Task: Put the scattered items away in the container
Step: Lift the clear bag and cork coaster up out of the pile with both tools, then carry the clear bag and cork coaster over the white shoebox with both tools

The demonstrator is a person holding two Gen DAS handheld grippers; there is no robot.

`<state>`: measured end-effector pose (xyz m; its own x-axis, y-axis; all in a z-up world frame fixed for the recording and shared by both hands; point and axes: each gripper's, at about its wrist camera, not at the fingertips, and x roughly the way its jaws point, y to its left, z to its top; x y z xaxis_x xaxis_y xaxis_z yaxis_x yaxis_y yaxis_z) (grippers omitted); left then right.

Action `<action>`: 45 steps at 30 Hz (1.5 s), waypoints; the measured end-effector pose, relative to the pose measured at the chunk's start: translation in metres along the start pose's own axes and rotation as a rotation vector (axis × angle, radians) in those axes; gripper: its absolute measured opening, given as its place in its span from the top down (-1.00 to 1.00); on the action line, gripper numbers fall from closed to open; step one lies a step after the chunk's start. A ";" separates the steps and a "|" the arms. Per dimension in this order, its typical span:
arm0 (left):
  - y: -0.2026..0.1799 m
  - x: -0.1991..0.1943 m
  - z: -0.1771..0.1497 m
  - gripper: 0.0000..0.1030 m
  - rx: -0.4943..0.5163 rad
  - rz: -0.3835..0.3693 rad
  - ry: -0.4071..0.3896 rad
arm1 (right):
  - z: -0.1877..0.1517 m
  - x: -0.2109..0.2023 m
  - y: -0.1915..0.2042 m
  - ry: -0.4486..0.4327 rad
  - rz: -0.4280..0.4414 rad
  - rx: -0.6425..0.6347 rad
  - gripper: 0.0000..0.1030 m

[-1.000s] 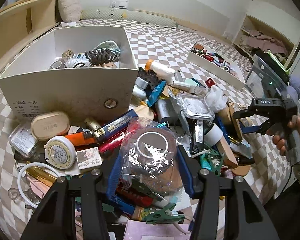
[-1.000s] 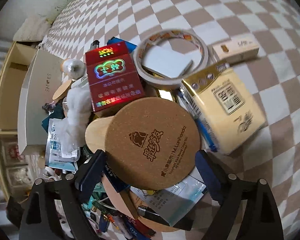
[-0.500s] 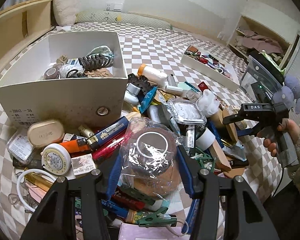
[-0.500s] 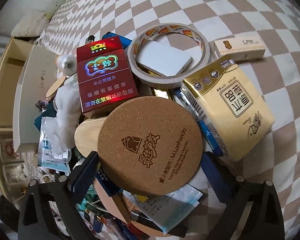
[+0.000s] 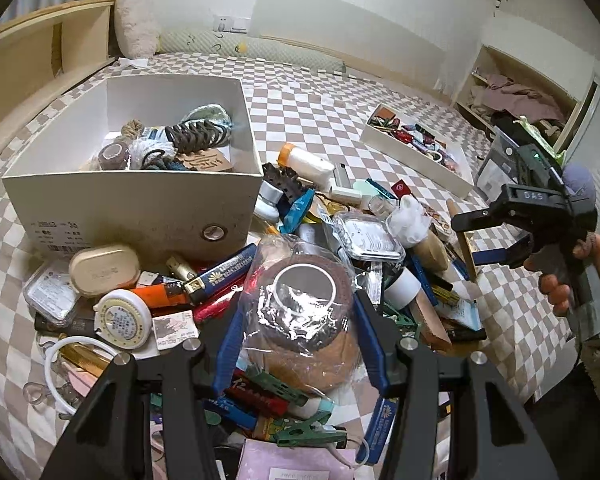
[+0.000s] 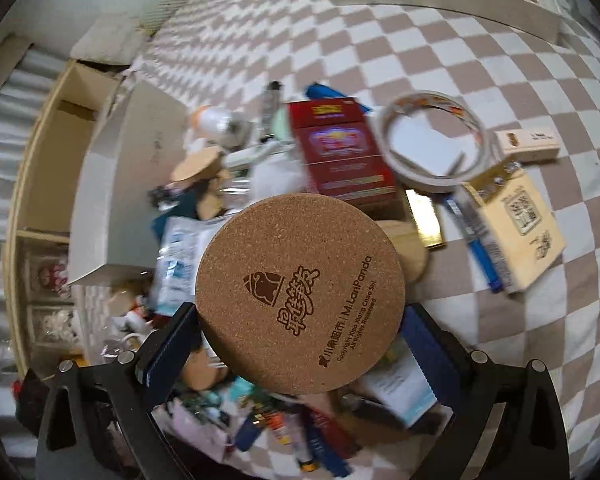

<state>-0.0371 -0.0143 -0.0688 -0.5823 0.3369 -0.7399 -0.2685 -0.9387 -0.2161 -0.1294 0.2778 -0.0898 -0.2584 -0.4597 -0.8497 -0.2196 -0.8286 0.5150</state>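
My left gripper (image 5: pixel 296 344) is shut on a brown tape roll in a clear plastic bag (image 5: pixel 300 308), held above a heap of small items (image 5: pixel 340 240). The white box (image 5: pixel 132 200), holding several items, stands at the left behind the heap. My right gripper (image 6: pixel 300 332) is shut on a round cork coaster (image 6: pixel 300 292), lifted above the heap. In the left wrist view the right gripper (image 5: pixel 496 236) hovers at the right, the coaster seen edge-on.
A red carton (image 6: pixel 340 152), a tape ring (image 6: pixel 432 148) and a yellow tissue pack (image 6: pixel 520 232) lie under the coaster. A shallow white tray (image 5: pixel 416 148) of small items lies far right. A cream case (image 5: pixel 104 270) and lighters (image 5: pixel 204 284) lie by the box.
The right gripper has lifted the cork coaster off the heap, and its view has swung. The left gripper has risen a little with the bagged tape roll.
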 end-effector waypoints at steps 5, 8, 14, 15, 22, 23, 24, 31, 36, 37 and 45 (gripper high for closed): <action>0.006 -0.010 0.000 -0.01 -0.014 0.004 -0.014 | -0.011 0.008 0.029 0.047 0.015 -0.064 -0.94; 0.011 -0.016 -0.002 -0.01 -0.018 0.009 -0.020 | -0.019 0.014 0.046 0.076 0.016 -0.108 -0.94; 0.025 -0.025 -0.006 -0.01 -0.039 0.024 -0.025 | -0.035 0.019 0.074 0.114 0.035 -0.180 -0.94; 0.027 -0.026 -0.007 -0.01 -0.044 0.026 -0.028 | -0.036 0.020 0.078 0.116 0.040 -0.188 -0.94; 0.049 -0.037 -0.001 -0.01 -0.078 0.042 -0.062 | -0.039 0.020 0.111 0.124 0.077 -0.235 -0.94; 0.054 -0.039 0.001 -0.01 -0.085 0.044 -0.066 | -0.039 0.021 0.117 0.125 0.086 -0.238 -0.94; 0.060 -0.040 0.004 -0.01 -0.094 0.044 -0.071 | -0.039 0.021 0.121 0.126 0.094 -0.239 -0.94; 0.090 -0.052 0.029 -0.01 -0.123 0.047 -0.121 | -0.030 0.016 0.158 0.118 0.141 -0.269 -0.94; 0.105 -0.058 0.050 -0.01 -0.116 0.055 -0.139 | -0.020 0.015 0.183 0.107 0.160 -0.290 -0.94; 0.107 -0.058 0.053 -0.01 -0.115 0.056 -0.141 | -0.018 0.015 0.187 0.106 0.163 -0.291 -0.94; 0.133 -0.061 0.087 -0.01 -0.122 0.091 -0.158 | 0.000 0.009 0.224 0.064 0.195 -0.318 -0.94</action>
<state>-0.1039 -0.1540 0.0033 -0.7155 0.2485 -0.6529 -0.1202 -0.9644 -0.2354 -0.1807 0.0878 0.0180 -0.2050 -0.6290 -0.7499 0.1339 -0.7770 0.6151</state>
